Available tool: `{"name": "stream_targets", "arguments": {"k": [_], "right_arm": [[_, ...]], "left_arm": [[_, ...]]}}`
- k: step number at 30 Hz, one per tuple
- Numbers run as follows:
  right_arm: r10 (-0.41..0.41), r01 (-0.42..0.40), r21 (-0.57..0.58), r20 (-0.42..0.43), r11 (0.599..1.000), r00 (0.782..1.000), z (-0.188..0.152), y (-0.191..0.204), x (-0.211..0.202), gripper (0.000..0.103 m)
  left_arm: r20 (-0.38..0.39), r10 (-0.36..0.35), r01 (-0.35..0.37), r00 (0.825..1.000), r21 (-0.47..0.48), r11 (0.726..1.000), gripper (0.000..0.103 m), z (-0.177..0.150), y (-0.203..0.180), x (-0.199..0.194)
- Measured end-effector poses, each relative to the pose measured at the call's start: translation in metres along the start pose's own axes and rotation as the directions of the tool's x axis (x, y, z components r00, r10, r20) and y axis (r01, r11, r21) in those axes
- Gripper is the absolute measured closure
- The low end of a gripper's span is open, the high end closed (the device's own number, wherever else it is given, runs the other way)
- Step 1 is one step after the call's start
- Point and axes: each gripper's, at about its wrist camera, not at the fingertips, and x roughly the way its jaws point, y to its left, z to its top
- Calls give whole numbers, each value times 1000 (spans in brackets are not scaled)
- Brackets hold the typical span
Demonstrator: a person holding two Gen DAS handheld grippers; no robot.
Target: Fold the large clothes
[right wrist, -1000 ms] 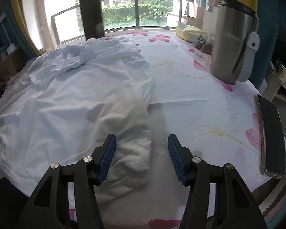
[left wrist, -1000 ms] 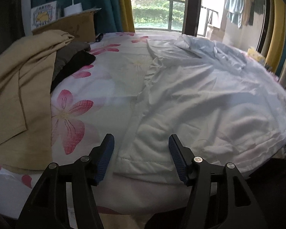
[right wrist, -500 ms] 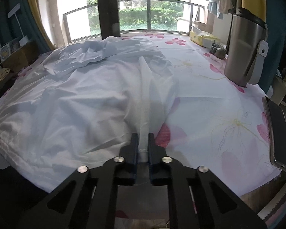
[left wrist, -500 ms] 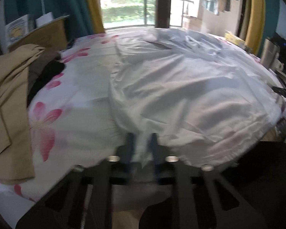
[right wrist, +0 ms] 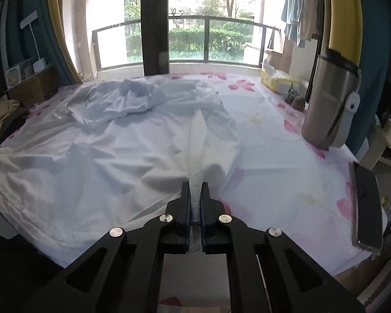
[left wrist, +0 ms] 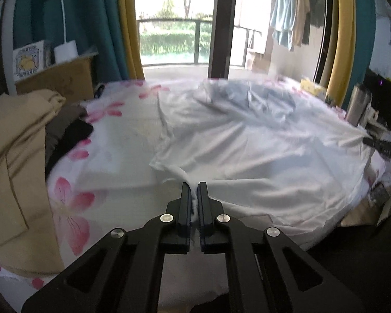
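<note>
Both grippers stood wide open one second ago; now each is closed on cloth. From the left gripper [left wrist: 194, 190] a pinched ridge of the white garment [left wrist: 260, 156] rises off the flowered sheet [left wrist: 122, 140]. From the right gripper [right wrist: 195, 190] a tight fold of the same garment [right wrist: 104, 151] runs away toward the window. It lies spread over the middle of the bed, crumpled at its far end. Beige clothes [left wrist: 10, 161] are piled at the left, a steel tumbler [right wrist: 328, 101] and a phone [right wrist: 366, 203] at the right.
</note>
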Motion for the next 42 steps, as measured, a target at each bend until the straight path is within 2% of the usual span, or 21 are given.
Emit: {"name": "stream_targets", "arguments": {"k": [5,10,11,12,13,15,16,23,27,30,32,35,38,42], "right_arm": [[40,-40,-38,-3,999,999,6,9,-2,97],[77,-97,-121,-161,988,984,-12,25,18,94],[75,-98,-124,-177,987,981,-15,26,20,92],[79,-102,-117,-184,988,980,-18,25,21,84],[101,-122,-103,-189,987,977,-20,24,21,71],[145,-166,-97,-192,981,971,-23,23,16,54],[169,-192,-108,-192,975,967,-24,26,11,50],[312,-328,-125,-128,936,941,-16,30,-23,50],[223,-231,-98,-87,968,971,-11,18,-26,50],[105,-108,-35,-70,994,992,-9,-2,-20,50],[10,-9,12,-85,1000,996,-10,-16,-11,50],[-67,76,74,-115,994,991,-13,-32,0,50],[-61,75,102,-142,992,988,-15,-35,11,50],[28,-14,103,-131,995,991,-9,-22,16,50]], "left_arm": [[42,-6,7,999,-21,1000,98,12,7,-7],[18,-22,23,1000,-67,997,98,9,19,-1],[10,-20,21,1000,-72,997,98,7,21,0],[4,-19,19,1000,-77,997,98,5,23,1],[-8,-20,19,1000,-83,996,98,3,25,4],[-33,-23,20,999,-95,995,98,-1,29,8],[-41,-29,25,999,-102,994,98,-3,30,9],[-74,-42,33,996,-128,991,98,-12,36,18],[-82,-40,29,996,-129,991,98,-15,39,20],[-87,-39,27,995,-132,991,98,-16,40,22],[-87,-39,28,995,-133,991,98,-16,41,22],[-92,-39,26,995,-136,990,98,-16,40,25],[-97,-38,25,995,-134,991,98,-15,39,27],[-97,-39,26,994,-137,990,98,-14,38,27]]}}
